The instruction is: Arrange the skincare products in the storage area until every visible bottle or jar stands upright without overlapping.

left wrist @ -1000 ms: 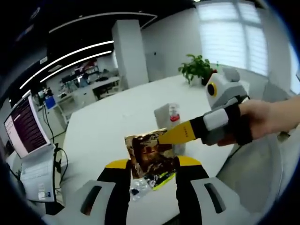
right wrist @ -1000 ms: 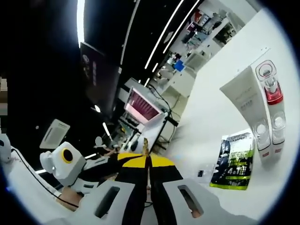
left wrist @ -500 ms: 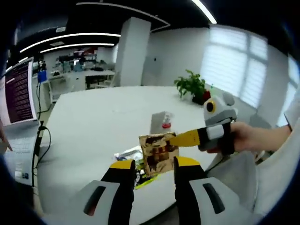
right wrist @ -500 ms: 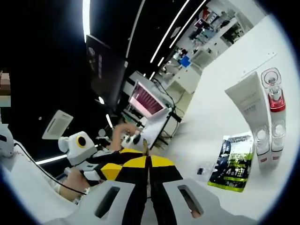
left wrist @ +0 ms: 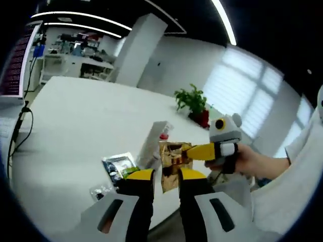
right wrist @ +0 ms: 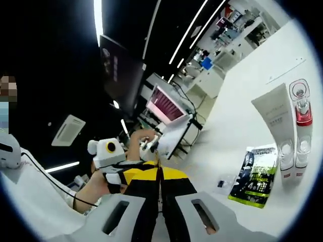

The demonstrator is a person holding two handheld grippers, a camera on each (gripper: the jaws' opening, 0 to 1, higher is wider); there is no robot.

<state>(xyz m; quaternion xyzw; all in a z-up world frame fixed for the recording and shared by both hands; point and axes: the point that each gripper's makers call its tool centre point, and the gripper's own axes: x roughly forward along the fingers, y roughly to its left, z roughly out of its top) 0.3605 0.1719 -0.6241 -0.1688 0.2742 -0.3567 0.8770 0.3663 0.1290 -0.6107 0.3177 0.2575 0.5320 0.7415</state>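
A gold-brown sachet (left wrist: 174, 157) hangs in the air above the white table (left wrist: 70, 121). My right gripper (left wrist: 184, 149) comes in from the right, shut on the sachet's side edge. In the right gripper view the sachet (right wrist: 157, 157) is a thin edge between the closed jaws of that gripper (right wrist: 158, 169). My left gripper (left wrist: 166, 176) sits just under the sachet, its jaws a little apart. On the table lie a white tube (left wrist: 150, 143) (right wrist: 275, 121), a red-capped clear bottle (left wrist: 163, 135) (right wrist: 301, 123), a dark green sachet (left wrist: 117, 165) (right wrist: 255, 174) and a small clear packet (left wrist: 99, 191) (right wrist: 222, 184).
An open laptop (right wrist: 169, 108) stands at one table edge with a cable (left wrist: 20, 126) trailing from it. A potted plant (left wrist: 192, 101) stands at the far side. The person's hand (left wrist: 250, 161) holds the right gripper off the table's near edge.
The left gripper's jaws have narrowed and the sachet sits farther from them, still in the right gripper. The left view has swung, showing more of the table and the items lying on it.
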